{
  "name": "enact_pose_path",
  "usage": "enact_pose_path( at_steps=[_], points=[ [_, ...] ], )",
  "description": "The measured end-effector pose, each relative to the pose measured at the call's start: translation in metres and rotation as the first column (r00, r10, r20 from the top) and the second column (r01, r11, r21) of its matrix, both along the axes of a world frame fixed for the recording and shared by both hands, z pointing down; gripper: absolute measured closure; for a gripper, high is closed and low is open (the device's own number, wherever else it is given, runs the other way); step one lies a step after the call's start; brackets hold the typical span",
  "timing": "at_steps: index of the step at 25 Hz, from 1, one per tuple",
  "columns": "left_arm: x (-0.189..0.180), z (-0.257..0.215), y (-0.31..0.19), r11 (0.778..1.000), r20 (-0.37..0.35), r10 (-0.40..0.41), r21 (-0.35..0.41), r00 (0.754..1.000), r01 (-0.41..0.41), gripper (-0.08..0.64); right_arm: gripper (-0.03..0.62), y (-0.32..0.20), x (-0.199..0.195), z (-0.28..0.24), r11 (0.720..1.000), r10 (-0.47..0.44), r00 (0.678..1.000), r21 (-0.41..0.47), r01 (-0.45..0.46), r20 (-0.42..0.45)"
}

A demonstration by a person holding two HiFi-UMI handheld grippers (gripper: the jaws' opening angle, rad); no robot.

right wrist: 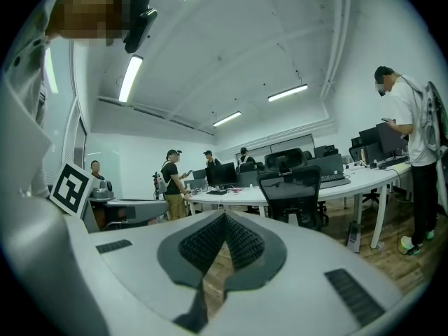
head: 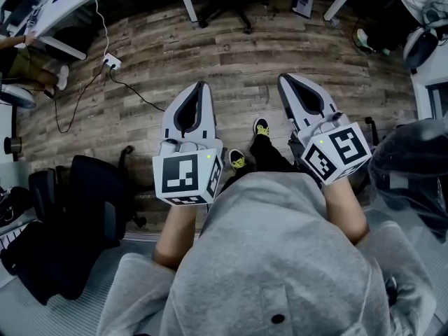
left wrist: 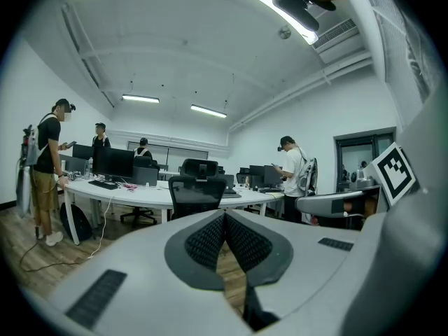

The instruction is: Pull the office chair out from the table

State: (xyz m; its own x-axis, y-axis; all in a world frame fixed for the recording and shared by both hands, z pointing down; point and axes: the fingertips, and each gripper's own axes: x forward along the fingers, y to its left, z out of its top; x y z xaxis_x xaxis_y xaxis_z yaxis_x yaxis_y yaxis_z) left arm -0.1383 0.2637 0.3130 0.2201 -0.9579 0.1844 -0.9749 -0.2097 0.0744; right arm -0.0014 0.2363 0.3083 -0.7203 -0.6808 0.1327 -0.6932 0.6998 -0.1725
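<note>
A black mesh-backed office chair (left wrist: pixel 197 192) stands pushed in at a long white table (left wrist: pixel 133 196), some way ahead across the wooden floor. In the right gripper view the same chair (right wrist: pixel 292 190) sits at the table (right wrist: pixel 367 177). In the head view only its wheeled base (head: pixel 227 9) shows, under the table's edge at the top. My left gripper (head: pixel 202 87) (left wrist: pixel 225 215) and right gripper (head: pixel 285 80) (right wrist: pixel 224 215) are held side by side in front of my body, pointing at the chair. Both are shut with nothing between their pads and far short of the chair.
Several people stand at the desks among monitors (left wrist: pixel 115 163). A power strip (head: pixel 110 63) with a trailing cable lies on the floor at the left. Another black chair (head: pixel 91 201) stands close at my left, and a dark chair (head: pixel 413 177) at my right.
</note>
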Motion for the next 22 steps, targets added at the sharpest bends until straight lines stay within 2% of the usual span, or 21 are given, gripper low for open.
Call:
enact_pose_path(
  at_steps=[11,22],
  points=[
    [0.003,0.005,-0.02,1.0,0.019,-0.009,-0.01,1.0,0.01,0.549,0.565,-0.027,0.0,0.004,1.0,-0.011,1.0,0.006,0.011,0.015],
    [0.0,0.011,-0.094,0.999,0.033,-0.026,-0.032,0.999,0.027,0.549,0.565,-0.103,-0.005,0.014,0.999,-0.028,0.999,-0.017,0.028,0.03]
  ],
)
